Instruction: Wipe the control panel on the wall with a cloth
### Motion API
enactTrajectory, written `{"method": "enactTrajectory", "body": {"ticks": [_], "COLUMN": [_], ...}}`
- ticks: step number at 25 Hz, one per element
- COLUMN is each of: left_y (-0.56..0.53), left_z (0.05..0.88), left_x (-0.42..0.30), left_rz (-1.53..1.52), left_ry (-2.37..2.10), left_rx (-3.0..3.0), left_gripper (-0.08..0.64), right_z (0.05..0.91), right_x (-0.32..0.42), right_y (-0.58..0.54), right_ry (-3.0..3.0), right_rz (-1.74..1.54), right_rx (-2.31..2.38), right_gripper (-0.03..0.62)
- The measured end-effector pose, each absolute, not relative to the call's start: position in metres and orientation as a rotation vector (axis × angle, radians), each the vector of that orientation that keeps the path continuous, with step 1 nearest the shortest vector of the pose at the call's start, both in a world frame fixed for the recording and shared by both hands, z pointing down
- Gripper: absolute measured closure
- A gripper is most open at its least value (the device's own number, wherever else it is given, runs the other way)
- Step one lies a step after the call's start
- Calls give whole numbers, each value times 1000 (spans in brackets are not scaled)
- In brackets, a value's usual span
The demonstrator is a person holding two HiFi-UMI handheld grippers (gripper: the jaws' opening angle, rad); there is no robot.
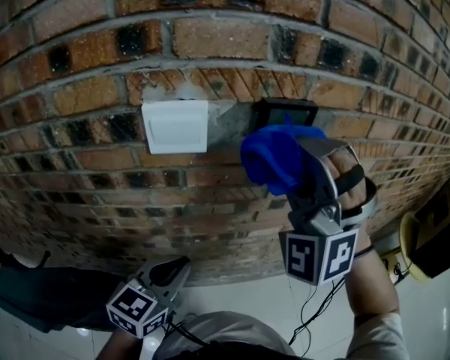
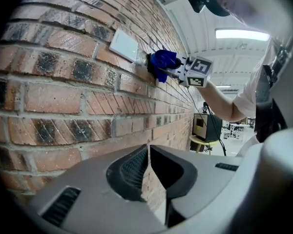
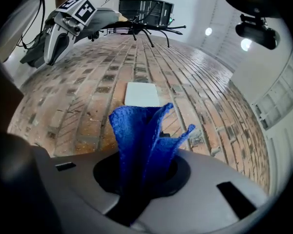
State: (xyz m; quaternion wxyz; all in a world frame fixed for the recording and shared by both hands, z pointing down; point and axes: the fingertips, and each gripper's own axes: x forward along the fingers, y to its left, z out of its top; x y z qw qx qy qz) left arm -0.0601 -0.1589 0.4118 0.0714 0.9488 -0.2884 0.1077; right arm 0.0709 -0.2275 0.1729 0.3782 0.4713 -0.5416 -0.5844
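A dark control panel (image 1: 285, 112) is set in the brick wall (image 1: 75, 88), to the right of a white switch plate (image 1: 174, 126). My right gripper (image 1: 294, 167) is shut on a bunched blue cloth (image 1: 272, 156), which covers the panel's lower part, right at the wall. In the right gripper view the cloth (image 3: 144, 138) rises from between the jaws and hides the panel; the white plate (image 3: 141, 94) shows beyond it. My left gripper (image 1: 172, 274) hangs low near the wall's foot, shut with nothing in it (image 2: 149, 150).
A black box on a yellow stool (image 1: 433, 231) stands at the right by the wall. A dark bag (image 1: 45, 291) lies on the floor at lower left. Thin cables (image 1: 315, 310) dangle below my right gripper. A pale tiled floor (image 1: 232, 298) runs along the wall.
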Motion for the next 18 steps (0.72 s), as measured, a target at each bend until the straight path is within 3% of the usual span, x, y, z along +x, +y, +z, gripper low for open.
{"method": "enactTrajectory", "body": {"ticks": [11,18], "left_y": [-148,-149], "left_z": [413,413], "left_x": [-62,-63], "left_rz": [331,296], "left_ry": [-897,-916], "left_rx": [2834,2839], "left_gripper": [555,555], "right_z": [252,156], "right_x": [74,68], "right_y": [-239,-204], "right_ry": [-1451,-1441], "right_rz": [-1375,-1572], "right_rx": [1060,1149], "right_gripper": [505,505]}}
